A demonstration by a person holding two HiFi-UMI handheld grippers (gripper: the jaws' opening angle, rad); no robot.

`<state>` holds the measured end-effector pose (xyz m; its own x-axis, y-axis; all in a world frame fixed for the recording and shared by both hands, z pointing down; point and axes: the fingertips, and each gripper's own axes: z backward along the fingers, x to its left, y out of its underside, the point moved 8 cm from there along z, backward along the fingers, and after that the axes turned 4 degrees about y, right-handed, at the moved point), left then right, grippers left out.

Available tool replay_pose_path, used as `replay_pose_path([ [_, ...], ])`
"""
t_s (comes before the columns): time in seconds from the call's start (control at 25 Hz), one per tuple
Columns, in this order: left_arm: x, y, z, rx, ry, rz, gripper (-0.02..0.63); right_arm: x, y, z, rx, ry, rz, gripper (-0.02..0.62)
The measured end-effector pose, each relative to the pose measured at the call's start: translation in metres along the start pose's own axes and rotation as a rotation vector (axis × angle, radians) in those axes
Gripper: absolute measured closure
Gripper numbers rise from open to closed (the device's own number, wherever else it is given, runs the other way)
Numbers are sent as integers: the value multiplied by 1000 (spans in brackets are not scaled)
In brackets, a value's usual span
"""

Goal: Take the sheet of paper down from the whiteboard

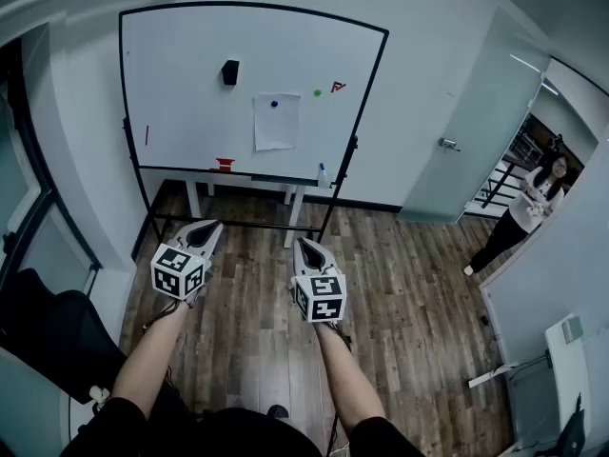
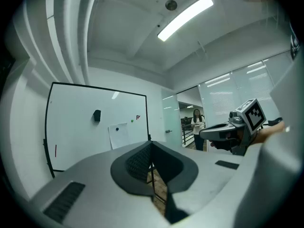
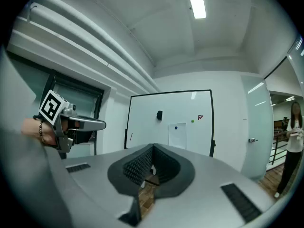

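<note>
A white sheet of paper hangs on the whiteboard, pinned near its top by a blue magnet. The paper also shows in the left gripper view, and the paper in the right gripper view, small and far off. My left gripper and right gripper are held level side by side, well short of the board. Both are shut, the jaws meeting at the tips with nothing between them. The left gripper and the right gripper both point towards the board.
On the board are a black eraser, a green magnet and a red mark. A white table stands under it. A person stands at the right by a glass door. A dark chair is at my left.
</note>
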<state>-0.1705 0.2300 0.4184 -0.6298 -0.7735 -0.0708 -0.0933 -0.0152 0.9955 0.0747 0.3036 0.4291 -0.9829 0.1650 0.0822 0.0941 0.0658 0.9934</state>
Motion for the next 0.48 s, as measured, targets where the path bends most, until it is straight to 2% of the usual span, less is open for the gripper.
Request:
replay_pose_path([
  [0.48, -22, -2, -34, 10, 15, -11, 586, -37, 0, 2, -18, 9, 6, 571],
])
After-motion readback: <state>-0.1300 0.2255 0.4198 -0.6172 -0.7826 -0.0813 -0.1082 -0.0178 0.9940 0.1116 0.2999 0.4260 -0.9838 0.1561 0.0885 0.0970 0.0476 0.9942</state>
